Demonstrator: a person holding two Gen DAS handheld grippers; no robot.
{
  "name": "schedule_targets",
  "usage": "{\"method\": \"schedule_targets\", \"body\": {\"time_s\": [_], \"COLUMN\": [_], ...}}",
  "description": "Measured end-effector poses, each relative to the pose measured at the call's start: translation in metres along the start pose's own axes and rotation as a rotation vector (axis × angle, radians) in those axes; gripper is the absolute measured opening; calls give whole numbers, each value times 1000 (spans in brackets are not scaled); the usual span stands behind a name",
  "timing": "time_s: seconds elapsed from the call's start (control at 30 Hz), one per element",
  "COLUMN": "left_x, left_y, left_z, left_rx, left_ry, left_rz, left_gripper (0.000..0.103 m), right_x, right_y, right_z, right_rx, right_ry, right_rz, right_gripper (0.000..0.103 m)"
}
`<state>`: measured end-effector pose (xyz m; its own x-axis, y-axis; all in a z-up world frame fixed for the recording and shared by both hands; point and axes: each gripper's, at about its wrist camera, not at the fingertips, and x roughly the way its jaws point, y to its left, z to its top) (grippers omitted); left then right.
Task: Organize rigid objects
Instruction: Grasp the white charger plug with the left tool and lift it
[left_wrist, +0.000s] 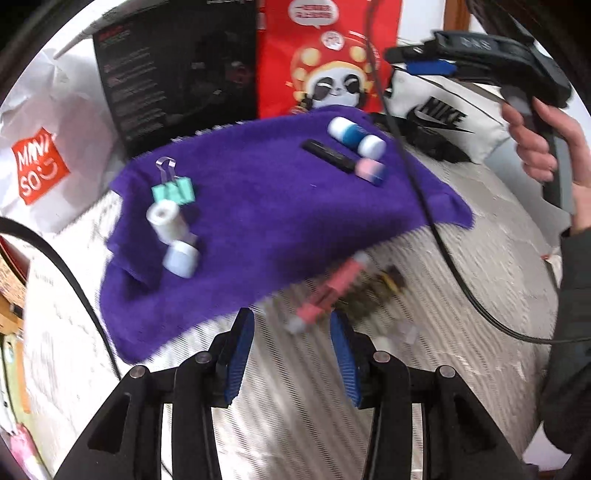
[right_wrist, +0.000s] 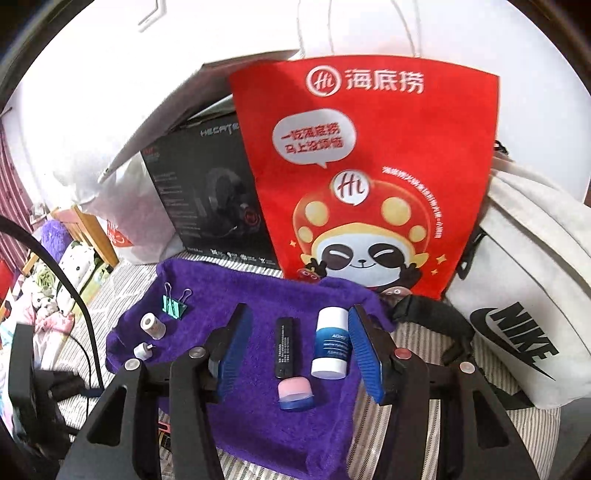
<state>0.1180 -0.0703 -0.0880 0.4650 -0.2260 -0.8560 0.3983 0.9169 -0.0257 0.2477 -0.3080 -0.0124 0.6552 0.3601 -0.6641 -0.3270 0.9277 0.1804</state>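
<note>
The left gripper (left_wrist: 291, 325) is angled steeply down over the striped bed cover (left_wrist: 461, 258), jaws parted and empty; a blurred pink tube (left_wrist: 332, 291) is seen just beyond their tips. The right gripper (right_wrist: 299, 325) is tilted down above the purple towel (right_wrist: 258, 424), jaws released, with the black stick (right_wrist: 284, 347), blue-and-white bottle (right_wrist: 331, 343) and pink jar (right_wrist: 295, 393) framed between them.

both wrist views look steeply down, close, sharing the purple towel (left_wrist: 258, 206); left blurred.

Left tongs (left_wrist: 291, 326) and right tongs (right_wrist: 301, 341) both parted, empty
</note>
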Motion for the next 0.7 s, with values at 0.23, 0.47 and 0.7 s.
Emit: {"method": "schedule_targets", "body": {"time_s": [0.23, 0.47, 0.7], "left_x": [13, 22, 19], "left_y": [-32, -39, -33], "left_z": [-12, -22, -25], "left_rx": [19, 23, 31], "left_ry": [50, 90, 78], "left_rz": [-43, 1, 66], "left_gripper": [44, 45, 45], "right_x": [1, -2, -1], "right_y": [-14, -14, -13], "right_z": [0, -1, -1], "right_rx": [53, 50, 50], "right_ry": [4, -2, 2], "right_rz": [-1, 6, 9], "right_gripper": [54, 54, 54]}}
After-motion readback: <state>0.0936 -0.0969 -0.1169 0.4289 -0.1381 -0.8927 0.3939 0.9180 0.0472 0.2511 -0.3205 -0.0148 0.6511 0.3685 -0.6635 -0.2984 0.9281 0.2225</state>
